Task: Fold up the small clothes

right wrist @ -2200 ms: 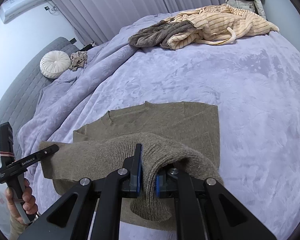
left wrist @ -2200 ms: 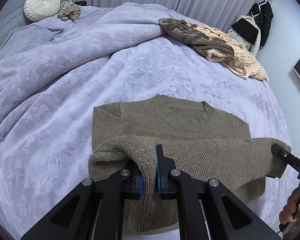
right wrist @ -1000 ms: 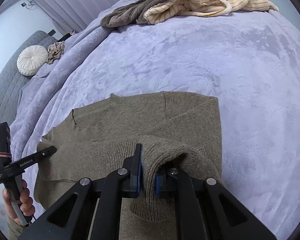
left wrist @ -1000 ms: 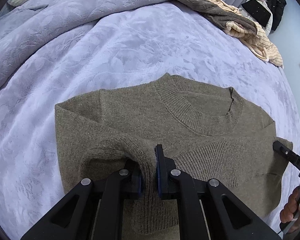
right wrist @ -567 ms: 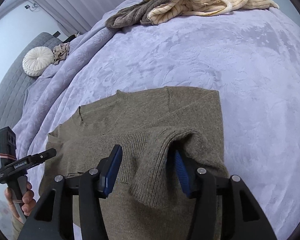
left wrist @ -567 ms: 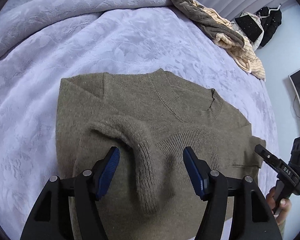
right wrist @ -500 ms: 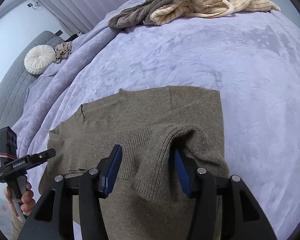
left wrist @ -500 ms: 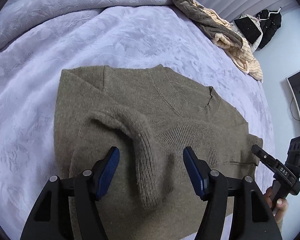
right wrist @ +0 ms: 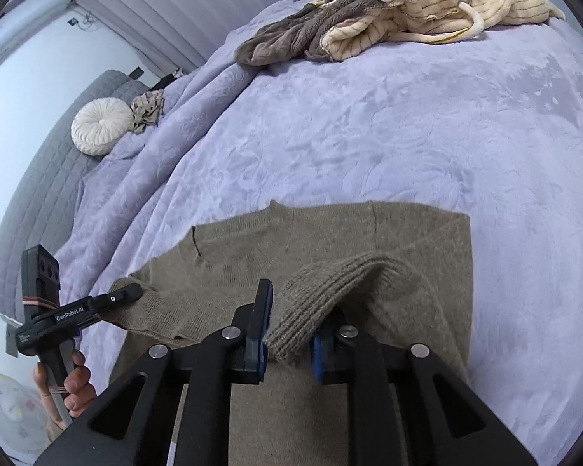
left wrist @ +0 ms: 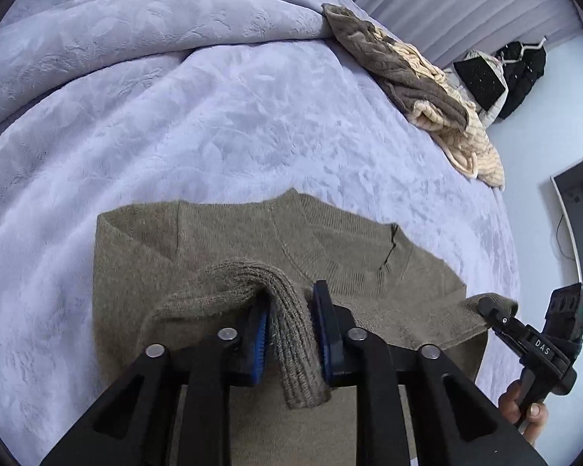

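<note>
Near the front edge of the bed (left wrist: 221, 124), the olive sweater (left wrist: 221, 240) is lying flat. The left gripper (left wrist: 289, 334) and right gripper (right wrist: 289, 334) have just been closing, each now clenching a raised fold of its ribbed hem.

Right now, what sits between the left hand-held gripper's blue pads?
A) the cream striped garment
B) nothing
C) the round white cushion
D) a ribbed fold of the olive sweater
D: in the left wrist view a ribbed fold of the olive sweater hangs between the blue pads of the left hand-held gripper.
</note>
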The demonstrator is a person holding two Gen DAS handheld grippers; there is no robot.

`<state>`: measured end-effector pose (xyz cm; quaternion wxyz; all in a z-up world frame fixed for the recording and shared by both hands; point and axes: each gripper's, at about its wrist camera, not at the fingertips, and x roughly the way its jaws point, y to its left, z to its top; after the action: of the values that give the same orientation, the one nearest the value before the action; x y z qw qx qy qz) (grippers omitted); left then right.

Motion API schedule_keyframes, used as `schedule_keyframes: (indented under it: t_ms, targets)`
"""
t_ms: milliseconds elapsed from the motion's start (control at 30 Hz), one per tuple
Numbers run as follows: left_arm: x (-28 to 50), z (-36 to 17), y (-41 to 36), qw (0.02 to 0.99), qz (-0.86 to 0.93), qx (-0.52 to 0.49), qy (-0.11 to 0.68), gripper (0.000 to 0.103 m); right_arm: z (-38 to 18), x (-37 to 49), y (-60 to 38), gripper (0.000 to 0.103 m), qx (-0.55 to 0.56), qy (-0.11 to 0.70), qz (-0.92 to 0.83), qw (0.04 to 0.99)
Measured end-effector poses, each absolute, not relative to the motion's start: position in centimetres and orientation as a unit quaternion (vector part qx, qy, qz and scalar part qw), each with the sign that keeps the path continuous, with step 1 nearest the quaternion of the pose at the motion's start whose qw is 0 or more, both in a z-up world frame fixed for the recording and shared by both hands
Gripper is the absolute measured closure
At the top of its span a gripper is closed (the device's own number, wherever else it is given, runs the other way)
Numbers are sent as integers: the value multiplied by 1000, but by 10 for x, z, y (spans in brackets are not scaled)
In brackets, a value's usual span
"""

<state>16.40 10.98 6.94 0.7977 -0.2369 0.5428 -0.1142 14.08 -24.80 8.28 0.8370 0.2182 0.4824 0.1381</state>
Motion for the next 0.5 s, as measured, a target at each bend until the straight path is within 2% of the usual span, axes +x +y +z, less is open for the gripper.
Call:
schedule_keyframes:
  t_ms: [33, 67, 100, 133, 233, 300, 500]
  targets:
    - [170, 64, 116, 791, -108, -256, 544, 38, 82, 147, -252, 67, 229, 480, 136, 836]
    - [174, 60, 123, 788, -97, -278, 541, 22, 81, 152, -255, 57, 239, 478, 135, 834]
    - [176, 56, 129, 786, -89, -294, 536, 22, 79, 158, -258, 38, 252, 476, 131, 833]
    - [179, 52, 134, 781, -86, -310, 536, 22, 78, 163, -262, 32, 263, 471, 123, 833]
    - [182, 48, 145, 774, -81, -331, 534, 22, 75, 171, -266, 32, 274, 469, 113, 832]
    - [176, 57, 146, 793, -73, -309, 520, 22, 77, 170, -265, 32, 260, 468, 106, 838]
    - [179, 75, 77, 851, -78, -104, 509, 22, 82, 171, -227, 32, 93, 469, 74, 875]
